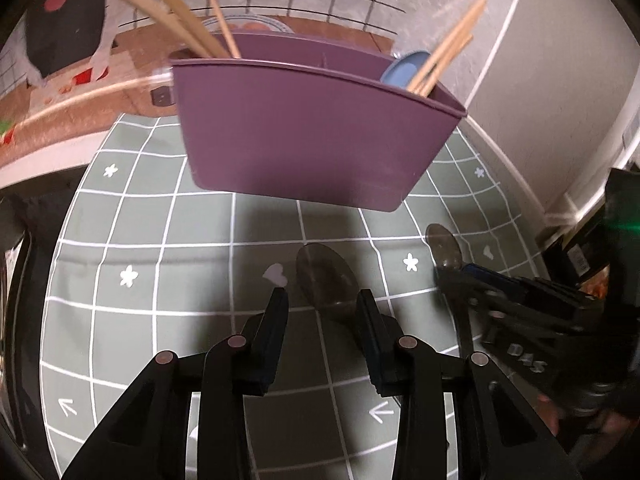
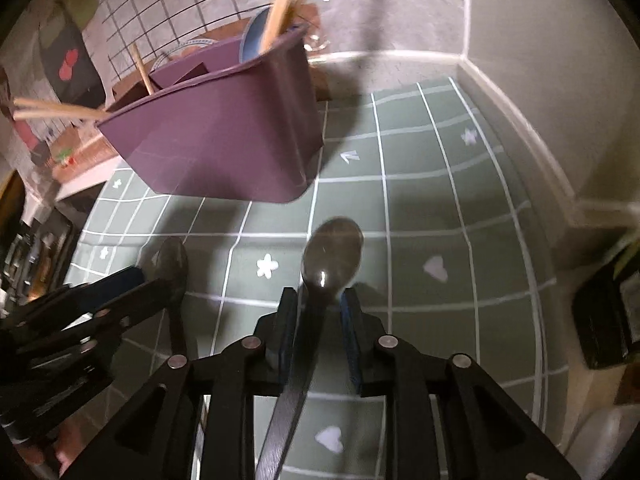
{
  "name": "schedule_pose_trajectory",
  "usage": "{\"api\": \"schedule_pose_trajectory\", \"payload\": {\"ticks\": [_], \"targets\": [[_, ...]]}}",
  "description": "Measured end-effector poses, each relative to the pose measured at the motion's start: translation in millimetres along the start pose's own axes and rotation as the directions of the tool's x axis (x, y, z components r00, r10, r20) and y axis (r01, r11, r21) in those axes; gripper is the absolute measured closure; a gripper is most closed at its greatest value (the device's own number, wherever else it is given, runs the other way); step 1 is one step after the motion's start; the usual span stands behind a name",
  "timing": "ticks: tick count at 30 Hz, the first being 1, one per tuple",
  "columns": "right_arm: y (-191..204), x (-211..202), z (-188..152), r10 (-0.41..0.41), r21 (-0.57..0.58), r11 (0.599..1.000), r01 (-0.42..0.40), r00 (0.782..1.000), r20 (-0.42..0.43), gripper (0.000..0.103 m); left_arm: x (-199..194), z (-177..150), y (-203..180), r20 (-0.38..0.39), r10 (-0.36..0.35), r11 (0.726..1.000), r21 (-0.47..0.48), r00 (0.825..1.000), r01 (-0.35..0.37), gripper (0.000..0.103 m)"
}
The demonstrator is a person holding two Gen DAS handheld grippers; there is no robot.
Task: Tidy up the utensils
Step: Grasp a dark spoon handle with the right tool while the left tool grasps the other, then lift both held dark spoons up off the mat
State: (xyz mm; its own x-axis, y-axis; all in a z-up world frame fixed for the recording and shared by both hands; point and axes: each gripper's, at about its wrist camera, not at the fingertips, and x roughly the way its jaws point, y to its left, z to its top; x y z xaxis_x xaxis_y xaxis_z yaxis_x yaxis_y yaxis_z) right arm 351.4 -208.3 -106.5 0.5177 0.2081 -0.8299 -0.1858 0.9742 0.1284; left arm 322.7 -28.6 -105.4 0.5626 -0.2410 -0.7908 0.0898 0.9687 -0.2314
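We are looking along two pairs of black tongs held over a table covered by a grey-green mat [image 1: 160,248] with a white grid, small flowers and hearts.

Our left tongs [image 1: 322,298] stand partly apart. A dark metal spoon [image 1: 326,280] lies on the mat with its bowl just ahead of the tips and its neck running back between the fingers; we cannot tell whether the pads touch it.

Our right tongs [image 2: 318,300] are narrowed around the neck of a second spoon [image 2: 332,254]. Its bowl juts out past the fingertips and its handle runs back between them, though the picture is too blurred to confirm a firm grip. From the left camera these tongs appear at the right edge, with that spoon bowl poking out.

Ahead of both stands a purple plastic caddy [image 1: 312,132] with inner dividers. Wooden chopsticks [image 1: 444,48] lean out of its right compartment beside a blue disc [image 1: 404,70], and more chopsticks [image 1: 176,12] lean out on its left.
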Motion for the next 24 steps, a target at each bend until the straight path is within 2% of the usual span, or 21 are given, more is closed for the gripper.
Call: {"api": "schedule_pose_trajectory", "payload": {"ticks": [5, 8, 10, 12, 17, 20, 24], "targets": [[12.6, 10.3, 7.3, -0.055, -0.039, 0.998, 0.055, 0.998, 0.016, 0.055, -9.2, -2.2, 11.8, -0.007, -0.003, 0.998, -0.057, 1.000, 0.003, 0.067], [16.7, 14.4, 10.5, -0.077, -0.055, 0.995, 0.078, 0.997, 0.025, 0.053, -9.9, -3.5, 13.5, -0.011, 0.003, 0.997, -0.072, 1.000, -0.004, 0.067], [19.3, 16.1, 11.3, -0.097, -0.074, 0.992, 0.099, 0.995, 0.034, 0.056, -8.6, -3.2, 10.6, -0.013, 0.006, 0.997, -0.080, 1.000, -0.007, 0.067], [19.9, 16.2, 12.0, -0.118, -0.092, 0.988, 0.122, 0.992, 0.052, 0.075, -6.3, -2.9, 7.2, -0.021, 0.002, 0.996, -0.093, 1.000, -0.004, 0.067], [12.6, 3.8, 10.3, -0.157, -0.104, 0.980, 0.167, 0.983, 0.097, 0.075, 2.3, -2.7, -3.4, -0.052, -0.012, 0.993, -0.119, 0.999, 0.006, 0.067], [1.7, -15.1, 8.6, -0.148, -0.066, 0.985, 0.158, 0.980, 0.136, 0.075, 8.4, -0.8, -8.3, -0.061, -0.006, 0.991, -0.132, 0.998, -0.003, 0.067], [-10.8, -39.3, 5.4, -0.158, -0.033, 0.985, 0.167, 0.970, 0.186, 0.075, 18.2, 1.9, -8.5, -0.068, 0.031, 0.985, -0.170, 0.997, -0.042, 0.067]]}}
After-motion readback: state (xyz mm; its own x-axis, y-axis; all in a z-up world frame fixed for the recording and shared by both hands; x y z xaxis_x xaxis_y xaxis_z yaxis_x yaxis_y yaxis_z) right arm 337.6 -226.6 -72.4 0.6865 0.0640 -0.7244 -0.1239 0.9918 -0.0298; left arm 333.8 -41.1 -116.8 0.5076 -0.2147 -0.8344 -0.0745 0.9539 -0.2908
